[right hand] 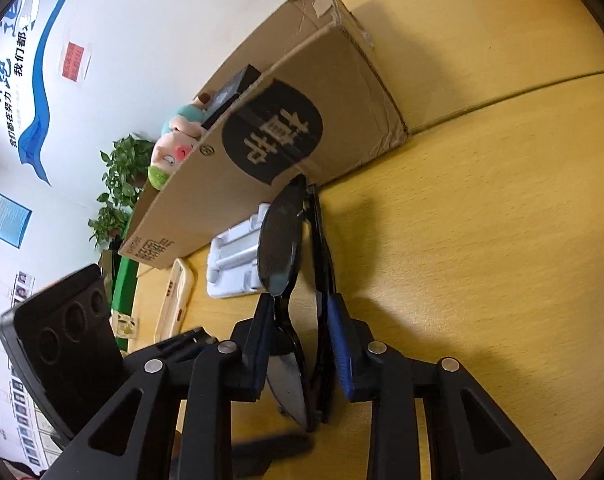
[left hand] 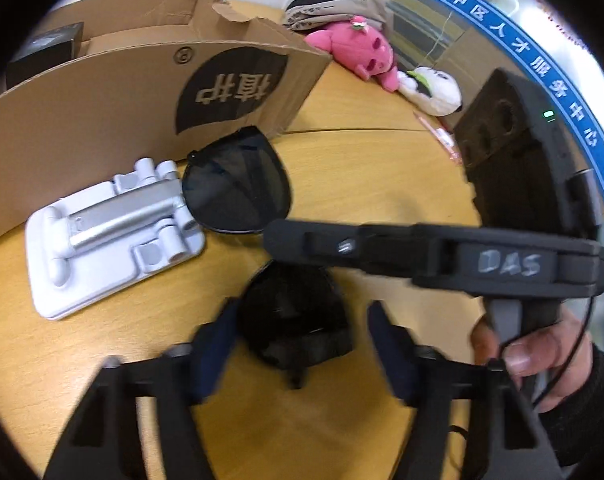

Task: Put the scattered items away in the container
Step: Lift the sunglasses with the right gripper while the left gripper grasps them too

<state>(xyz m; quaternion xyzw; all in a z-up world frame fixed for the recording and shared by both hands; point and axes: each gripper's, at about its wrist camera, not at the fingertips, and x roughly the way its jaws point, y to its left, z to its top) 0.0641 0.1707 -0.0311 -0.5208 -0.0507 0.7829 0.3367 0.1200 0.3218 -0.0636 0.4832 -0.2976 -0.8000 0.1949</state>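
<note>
The big yellow surface (right hand: 501, 240) holds everything, and the cardboard box (right hand: 302, 120) stands open at the far side, so that is where I think the things should go. A small black box (left hand: 46, 50) is already inside it. My right claw (right hand: 302, 344) is squeezed onto the folded sunglasses (right hand: 286, 240), pinching them across the frame so they stand on edge and I can lift them. My left claw (left hand: 302, 344) is wide open around the near lens and holds nothing. The white phone stand (left hand: 110, 232) lies flat just beside the sunglasses, right in front of the box wall, so I must lift over both. A cream phone case (right hand: 178, 300) waits near it. Soft toys (left hand: 357, 50) lie farther off.
</note>
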